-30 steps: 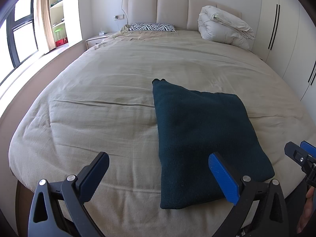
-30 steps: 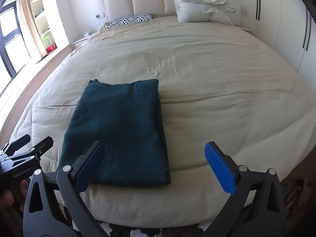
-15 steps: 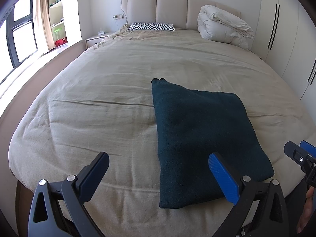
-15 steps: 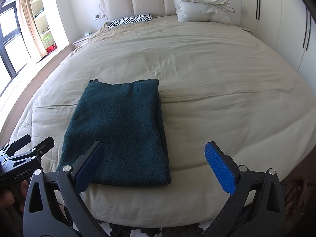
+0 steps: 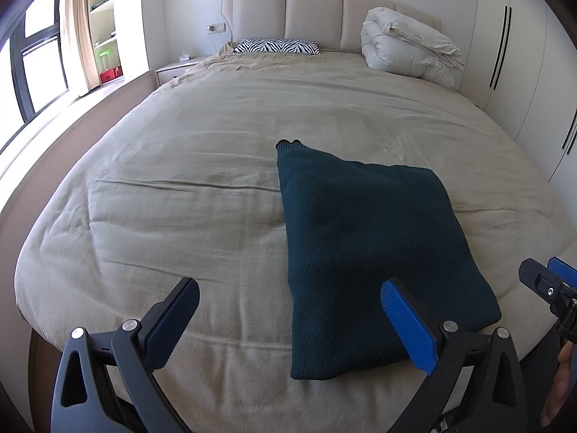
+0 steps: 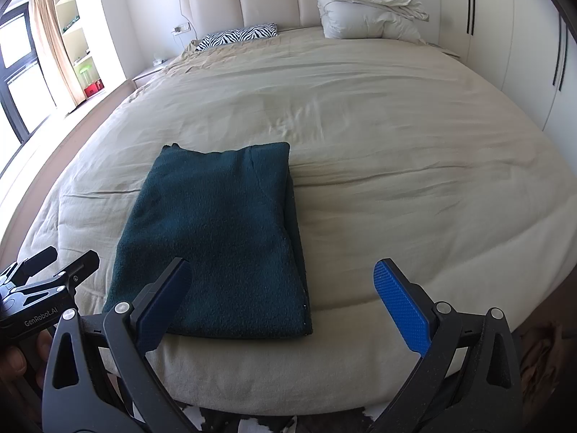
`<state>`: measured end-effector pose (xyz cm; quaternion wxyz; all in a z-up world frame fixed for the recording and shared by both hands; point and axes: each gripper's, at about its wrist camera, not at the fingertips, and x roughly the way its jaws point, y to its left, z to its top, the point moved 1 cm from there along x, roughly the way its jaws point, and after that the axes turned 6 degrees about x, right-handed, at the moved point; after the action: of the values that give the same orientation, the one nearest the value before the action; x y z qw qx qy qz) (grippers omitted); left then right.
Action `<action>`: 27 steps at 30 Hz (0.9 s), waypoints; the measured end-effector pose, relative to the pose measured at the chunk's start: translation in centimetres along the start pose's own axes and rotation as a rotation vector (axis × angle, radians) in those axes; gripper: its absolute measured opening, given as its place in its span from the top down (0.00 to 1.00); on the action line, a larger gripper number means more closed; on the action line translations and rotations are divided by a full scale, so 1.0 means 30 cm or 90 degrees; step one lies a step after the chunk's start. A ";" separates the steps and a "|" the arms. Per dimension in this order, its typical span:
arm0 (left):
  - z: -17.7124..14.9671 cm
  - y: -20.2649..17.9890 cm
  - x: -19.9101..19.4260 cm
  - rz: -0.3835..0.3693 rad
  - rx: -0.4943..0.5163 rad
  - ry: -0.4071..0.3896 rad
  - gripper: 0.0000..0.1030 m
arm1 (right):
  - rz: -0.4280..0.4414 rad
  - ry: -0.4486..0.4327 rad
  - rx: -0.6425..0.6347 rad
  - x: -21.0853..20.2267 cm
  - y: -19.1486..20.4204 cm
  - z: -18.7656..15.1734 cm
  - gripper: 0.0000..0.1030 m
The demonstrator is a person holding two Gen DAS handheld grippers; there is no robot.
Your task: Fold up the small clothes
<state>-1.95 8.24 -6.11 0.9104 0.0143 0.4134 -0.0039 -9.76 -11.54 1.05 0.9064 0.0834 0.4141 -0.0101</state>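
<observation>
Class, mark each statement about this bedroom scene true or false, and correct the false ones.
1. The dark green sweater lies folded on the bed. True.
2. The left gripper is shut on the sweater. False: its fingers are spread open, holding nothing.
3. A zebra-print pillow sits by the headboard. True.
4. The right gripper grips the white duvet. False: it is open, and the duvet lies folded far off by the headboard.
</observation>
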 end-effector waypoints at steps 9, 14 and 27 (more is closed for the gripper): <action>0.001 -0.001 0.000 0.001 0.000 0.000 0.00 | 0.000 0.001 0.000 0.001 0.000 -0.003 0.00; -0.001 -0.001 -0.001 0.001 0.001 0.000 0.00 | 0.000 0.003 0.000 0.002 -0.001 -0.008 0.00; -0.001 0.002 0.003 0.000 0.000 0.002 0.00 | 0.000 0.004 0.001 0.002 -0.003 -0.010 0.00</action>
<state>-1.92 8.31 -6.19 0.9097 0.0146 0.4150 -0.0040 -9.96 -11.58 0.79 0.9049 0.0841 0.4172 -0.0106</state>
